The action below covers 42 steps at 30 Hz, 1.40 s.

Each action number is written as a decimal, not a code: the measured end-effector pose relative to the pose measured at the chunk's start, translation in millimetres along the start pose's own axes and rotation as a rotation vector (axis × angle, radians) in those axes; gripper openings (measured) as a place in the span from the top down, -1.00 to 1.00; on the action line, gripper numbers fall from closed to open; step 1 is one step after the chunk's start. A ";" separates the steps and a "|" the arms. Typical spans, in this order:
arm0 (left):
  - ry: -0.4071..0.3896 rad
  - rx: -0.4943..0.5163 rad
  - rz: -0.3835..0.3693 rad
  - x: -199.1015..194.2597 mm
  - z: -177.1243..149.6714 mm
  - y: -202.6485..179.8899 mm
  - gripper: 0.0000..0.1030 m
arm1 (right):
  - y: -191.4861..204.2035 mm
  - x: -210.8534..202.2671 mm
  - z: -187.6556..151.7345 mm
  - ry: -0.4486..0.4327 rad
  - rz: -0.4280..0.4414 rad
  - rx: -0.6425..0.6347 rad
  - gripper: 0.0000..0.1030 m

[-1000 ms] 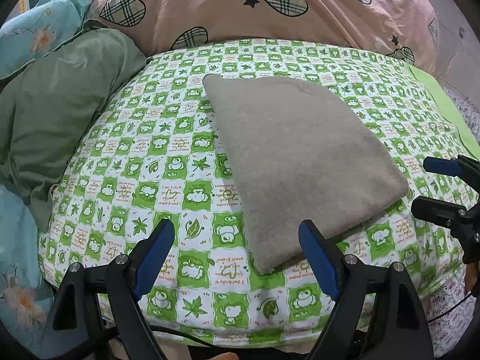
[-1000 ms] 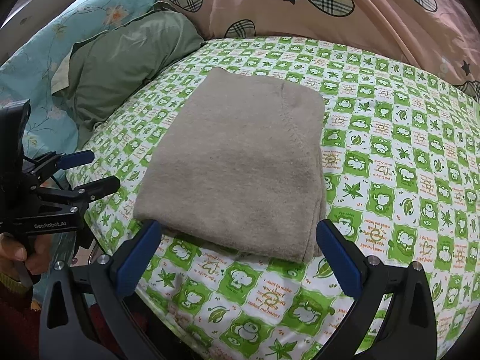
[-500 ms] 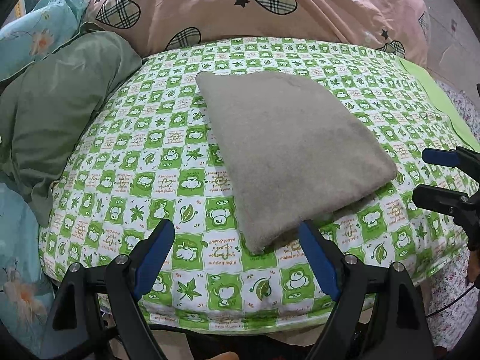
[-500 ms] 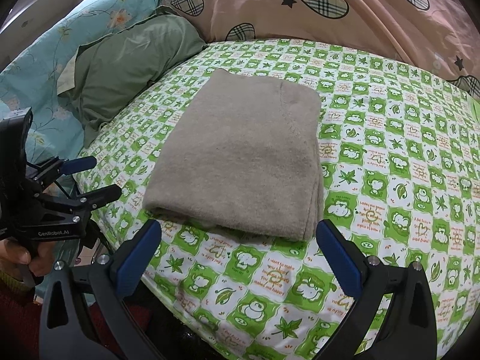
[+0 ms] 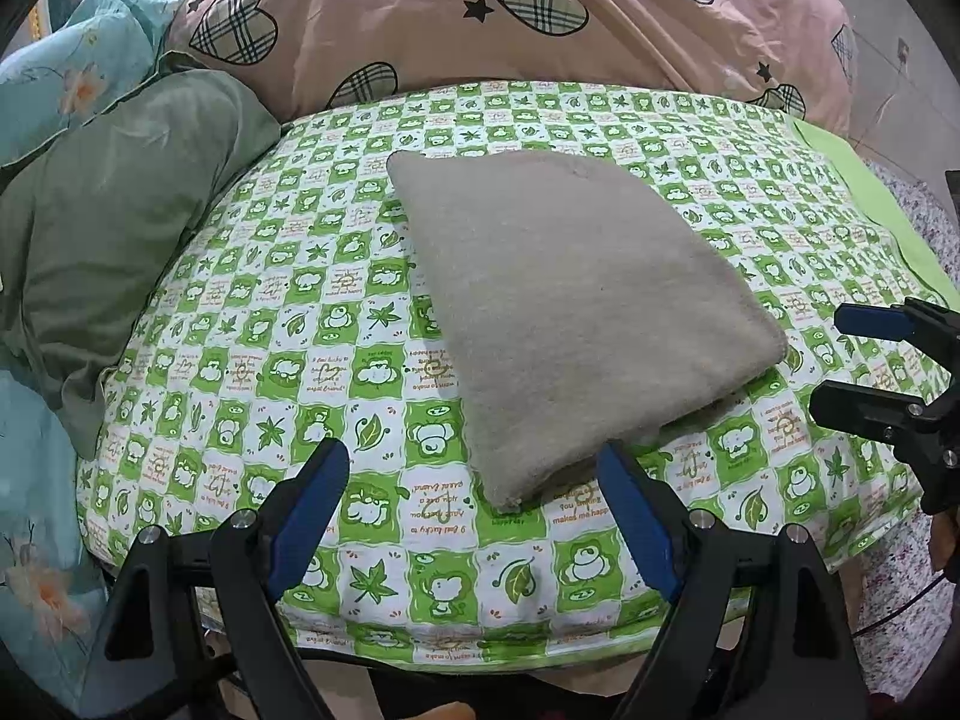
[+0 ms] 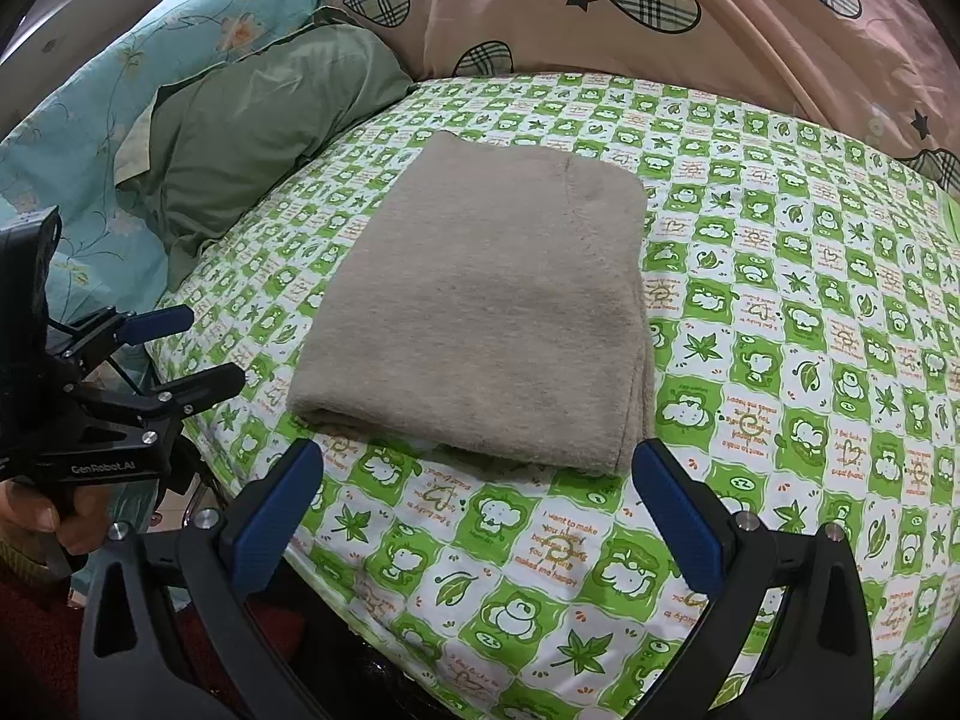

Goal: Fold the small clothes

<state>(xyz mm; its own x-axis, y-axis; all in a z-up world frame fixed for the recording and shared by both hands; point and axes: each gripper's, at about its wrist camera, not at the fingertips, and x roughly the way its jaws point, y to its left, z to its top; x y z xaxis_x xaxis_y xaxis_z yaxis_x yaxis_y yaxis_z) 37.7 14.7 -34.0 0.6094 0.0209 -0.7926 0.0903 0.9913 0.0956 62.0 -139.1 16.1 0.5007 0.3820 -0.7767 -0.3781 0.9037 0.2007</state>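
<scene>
At nine o'clock in the left wrist view lies a green pillow [image 5: 114,228] against a teal floral quilt [image 5: 54,90], both at the edge of the bed. The bed carries a green-checked sheet [image 5: 288,324] printed with frogs and leaves. Across twelve o'clock a pink duvet [image 5: 540,18] with plaid hearts is heaped behind the sheet.

The left gripper [image 5: 474,510] hangs at six o'clock, its blue-padded fingers [image 5: 309,504] spread wide and holding nothing — the near corner of the cloth [image 5: 570,312] sits just beyond the gap between them, apart from both pads. The cloth is a grey-beige folded square, flat on the sheet a little right of the middle, one corner toward the camera and one toward the duvet. At three o'clock the right gripper [image 5: 852,363] comes in from the side, fingers parted and clear of the cloth's right corner.

In the right wrist view the left gripper [image 6: 192,348] shows at nine o'clock, released, with a hand [image 6: 54,522] on its grip below. The pillow [image 6: 252,132] and quilt [image 6: 120,72] lie at ten o'clock. The cloth [image 6: 480,312] fills the middle, its stacked layers showing along the near and right edges. The right gripper [image 6: 474,510] at six o'clock is open too — empty, its fingers [image 6: 675,510] flanking the near edge of the cloth without touching it. The sheet [image 6: 810,330] runs on to three o'clock, the duvet [image 6: 690,30] above it.
</scene>
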 end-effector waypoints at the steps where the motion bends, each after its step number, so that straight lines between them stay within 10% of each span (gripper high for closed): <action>1: 0.001 0.000 -0.001 0.4 -0.2 0.2 -0.65 | -0.4 0.1 -0.3 0.001 -0.001 0.001 -0.99; 42: -0.002 0.025 0.040 4.6 4.7 -1.0 -0.65 | -1.4 3.2 1.5 -0.008 0.016 0.004 -0.99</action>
<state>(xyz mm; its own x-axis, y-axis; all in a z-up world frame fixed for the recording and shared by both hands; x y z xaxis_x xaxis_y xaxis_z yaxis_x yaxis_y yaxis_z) 44.1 13.2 -34.9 0.6144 0.0607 -0.7867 0.0852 0.9861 0.1426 65.3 -138.8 14.3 0.5011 0.3978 -0.7685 -0.3832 0.8983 0.2152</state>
